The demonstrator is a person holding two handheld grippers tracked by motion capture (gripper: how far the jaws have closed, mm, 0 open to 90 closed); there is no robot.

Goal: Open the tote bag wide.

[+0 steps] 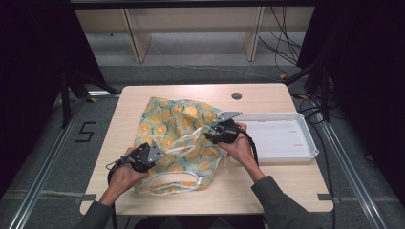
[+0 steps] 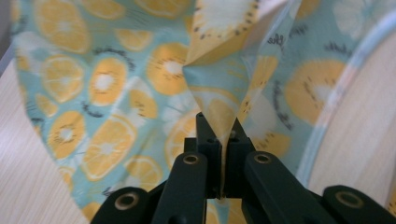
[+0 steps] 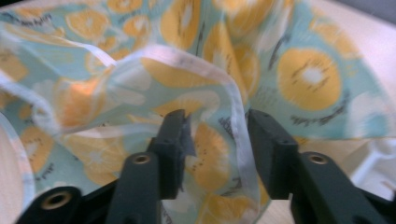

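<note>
Pale wood tabletop point(image 1: 286, 186), white tray point(image 1: 305, 148) at right. Fruit-print bag point(image 1: 176, 129) crumpled mid-table. Left gripper point(image 2: 220, 140) clamped on a fabric fold, likely anchoring. Right gripper point(image 3: 215, 140) jaws apart, straddling the white-edged rim, probably about to pinch.

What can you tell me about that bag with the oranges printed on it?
The bag is soft, thin fabric, pale teal with yellow-orange citrus slices and white-trimmed handles. It lies crumpled on the wooden table, beside a white tray. The left gripper is shut on a pinched fold of it. The right gripper is open, its jaws either side of a white-edged rim.
</note>
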